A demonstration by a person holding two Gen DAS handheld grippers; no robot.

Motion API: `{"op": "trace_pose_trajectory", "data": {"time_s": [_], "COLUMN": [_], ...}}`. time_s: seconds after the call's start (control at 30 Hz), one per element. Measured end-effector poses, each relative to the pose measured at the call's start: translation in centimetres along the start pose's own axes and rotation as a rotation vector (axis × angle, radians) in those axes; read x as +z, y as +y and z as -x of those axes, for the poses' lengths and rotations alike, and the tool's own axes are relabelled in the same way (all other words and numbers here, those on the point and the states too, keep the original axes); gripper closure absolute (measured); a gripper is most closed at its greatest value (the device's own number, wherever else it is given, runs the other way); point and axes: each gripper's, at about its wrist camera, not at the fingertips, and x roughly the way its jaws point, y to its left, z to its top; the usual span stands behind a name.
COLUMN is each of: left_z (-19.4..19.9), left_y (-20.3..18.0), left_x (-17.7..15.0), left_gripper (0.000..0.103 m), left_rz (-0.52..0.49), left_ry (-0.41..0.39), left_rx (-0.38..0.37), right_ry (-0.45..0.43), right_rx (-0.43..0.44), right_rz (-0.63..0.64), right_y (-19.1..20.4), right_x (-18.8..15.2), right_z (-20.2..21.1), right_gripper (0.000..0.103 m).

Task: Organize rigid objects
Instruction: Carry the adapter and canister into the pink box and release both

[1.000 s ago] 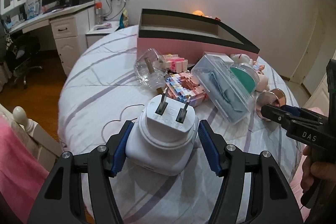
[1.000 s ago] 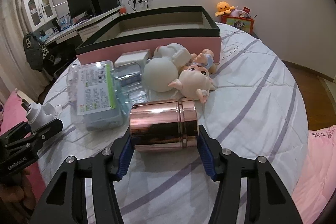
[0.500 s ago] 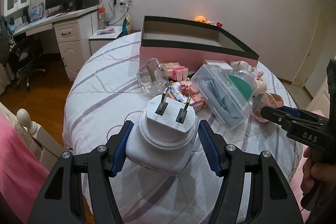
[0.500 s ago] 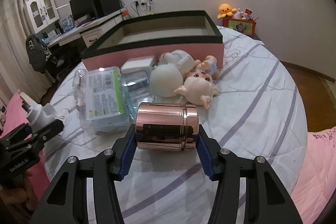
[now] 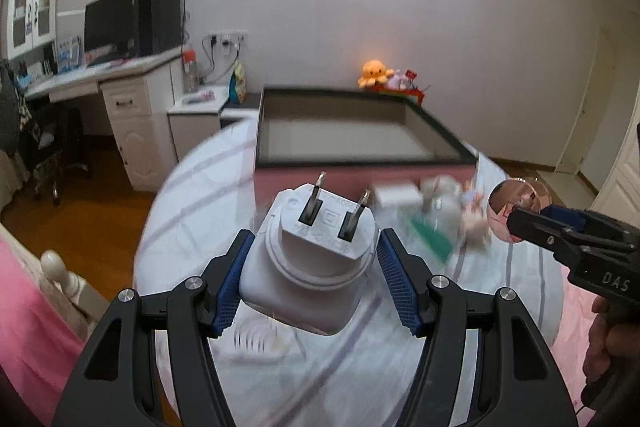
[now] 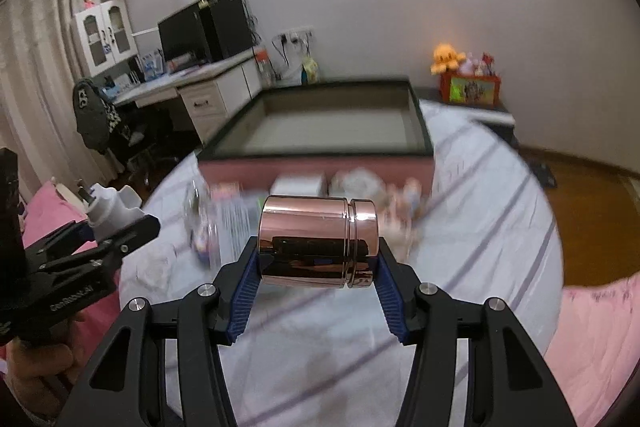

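My left gripper (image 5: 316, 275) is shut on a white plug adapter (image 5: 312, 267), prongs pointing away, held above the bed. My right gripper (image 6: 316, 263) is shut on a shiny rose-gold metal canister (image 6: 316, 241), lying sideways between the blue pads. Each gripper shows in the other view: the right gripper (image 5: 516, 223) with the canister (image 5: 508, 203) at right, the left gripper (image 6: 120, 231) with the adapter (image 6: 106, 211) at left. The pink box with a dark rim (image 5: 360, 131) (image 6: 332, 123) stands open beyond both.
Blurred items lie on the striped white bedspread (image 6: 460, 227) before the box: a doll (image 5: 472, 215), a white case (image 5: 396, 193), a clear packet (image 6: 228, 223). A desk with a monitor (image 5: 112, 23) is at left, plush toys (image 6: 448, 57) behind, pink bedding (image 6: 592, 327) at right.
Both grippers have risen with their loads, so the bed and its items look lower and farther, and the box's inside shows more. Both grips are unchanged.
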Motion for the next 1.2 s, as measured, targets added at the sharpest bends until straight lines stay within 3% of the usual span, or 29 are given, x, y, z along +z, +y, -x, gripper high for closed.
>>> {"op": "trace_pose_trajectory", "data": {"time_s": [0.2, 0.37, 0.63, 0.8, 0.83, 0.9, 0.93, 0.97, 1.0, 1.2], "left_z": [-3.2, -7.6, -15.0, -17.6, -17.7, -17.4, -17.2, -16.5, -16.1, -13.4], "left_y": [-0.9, -1.1, -1.4, -2.1, -2.2, -2.3, -2.2, -2.1, -1.6, 0.3], "left_x": [5.4, 8.7, 11.4, 11.6, 11.6, 11.5, 11.5, 11.5, 11.4, 11.0], "left_gripper": [0.039, 0.040, 0.055, 0.054, 0.049, 0.023, 0.006, 0.002, 0.000, 0.000], "left_rz": [-0.026, -0.030, -0.025, -0.040, -0.043, -0.047, -0.045, -0.043, -0.037, 0.001], "left_ry": [-0.035, -0.018, 0.091, 0.148, 0.153, 0.146, 0.134, 0.108, 0.098, 0.074], "left_rx": [0.022, 0.047, 0.045, 0.045, 0.044, 0.064, 0.077, 0.103, 0.110, 0.122], "right_ry": [-0.039, 0.009, 0.137, 0.177, 0.182, 0.181, 0.176, 0.171, 0.161, 0.144], "right_rx": [-0.005, -0.012, -0.027, -0.043, -0.046, -0.054, -0.060, -0.076, -0.087, -0.097], "right_rz": [0.041, 0.020, -0.027, -0.042, -0.043, -0.038, -0.033, -0.035, -0.040, -0.035], "right_y": [-0.5, -1.8, -4.1, -4.9, -5.0, -5.0, -5.0, -5.1, -5.3, -4.9], "right_x": [6.0, 9.0, 9.6, 9.2, 9.2, 9.1, 9.2, 9.1, 9.2, 9.1], "right_z": [-2.9, -7.9, -15.3, -16.8, -16.9, -16.8, -16.6, -16.4, -16.1, -14.1], "right_gripper": [0.048, 0.048, 0.048, 0.048, 0.048, 0.047, 0.036, 0.030, 0.018, 0.016]}}
